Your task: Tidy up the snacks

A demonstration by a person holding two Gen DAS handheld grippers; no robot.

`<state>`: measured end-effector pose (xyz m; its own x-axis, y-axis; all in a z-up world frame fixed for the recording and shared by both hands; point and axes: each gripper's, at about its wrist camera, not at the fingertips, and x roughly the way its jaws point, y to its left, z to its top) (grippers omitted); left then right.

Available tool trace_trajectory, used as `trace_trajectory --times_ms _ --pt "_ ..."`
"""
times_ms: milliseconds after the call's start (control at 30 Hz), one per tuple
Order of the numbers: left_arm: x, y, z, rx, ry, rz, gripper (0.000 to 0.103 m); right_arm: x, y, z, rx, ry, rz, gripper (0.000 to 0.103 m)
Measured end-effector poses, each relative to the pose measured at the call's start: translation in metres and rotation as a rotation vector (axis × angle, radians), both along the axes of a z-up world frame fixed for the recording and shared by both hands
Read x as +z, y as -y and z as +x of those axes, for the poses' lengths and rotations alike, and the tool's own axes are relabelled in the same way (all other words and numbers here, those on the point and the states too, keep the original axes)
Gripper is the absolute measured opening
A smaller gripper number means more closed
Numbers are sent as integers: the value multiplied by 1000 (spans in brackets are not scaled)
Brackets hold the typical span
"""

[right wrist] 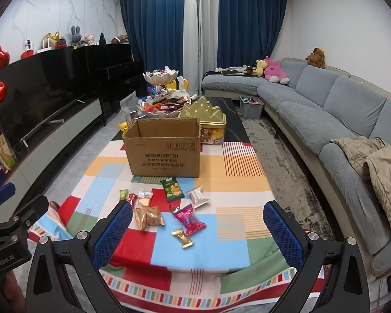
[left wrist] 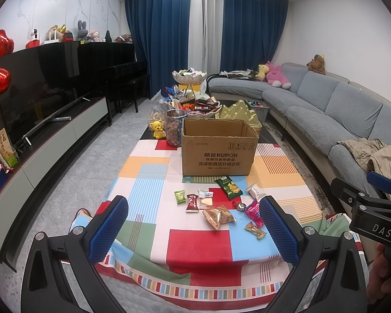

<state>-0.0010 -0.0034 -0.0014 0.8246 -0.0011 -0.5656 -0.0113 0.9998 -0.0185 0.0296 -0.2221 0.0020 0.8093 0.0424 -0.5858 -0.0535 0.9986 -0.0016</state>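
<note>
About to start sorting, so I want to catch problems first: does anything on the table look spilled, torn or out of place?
Nothing looks spilled or torn. The small snack packets lie scattered loose on the tablecloth in front of the open cardboard box, not in it. Both grippers hover open, holding nothing.

Snack packets [left wrist: 219, 208] on tablecloth [left wrist: 195, 245] before cardboard box [left wrist: 219, 154]

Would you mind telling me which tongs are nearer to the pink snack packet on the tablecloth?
Right. The pink snack packet lies between the open right tongs, just ahead. The left tongs sit farther left; the packet is beside their right finger.
</note>
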Motion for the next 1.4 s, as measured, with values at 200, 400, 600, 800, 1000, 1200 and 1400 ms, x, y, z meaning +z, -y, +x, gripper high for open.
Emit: trace_trajectory --times_ms 200,400,600,800,1000,1200,1400 --pt "0 0 0 0 0 0 102 0 0 0 -1 1 0 102" --pt "0 0 0 0 0 0 102 0 1 0 0 2 0 102" --pt "0 0 0 0 0 1 102 -2 0 -1 1 4 0 102" --pt "-7 5 6 -15 -16 16 102 12 6 9 9 -13 6 102" --pt "-14 14 20 -45 -35 39 102 1 2 22 15 -22 -5 102" --pt "-29 17 38 -82 -82 62 102 -22 0 40 28 -67 -8 102" --pt "-43 22 55 -129 -122 86 102 -38 -1 59 33 -113 -8 102"
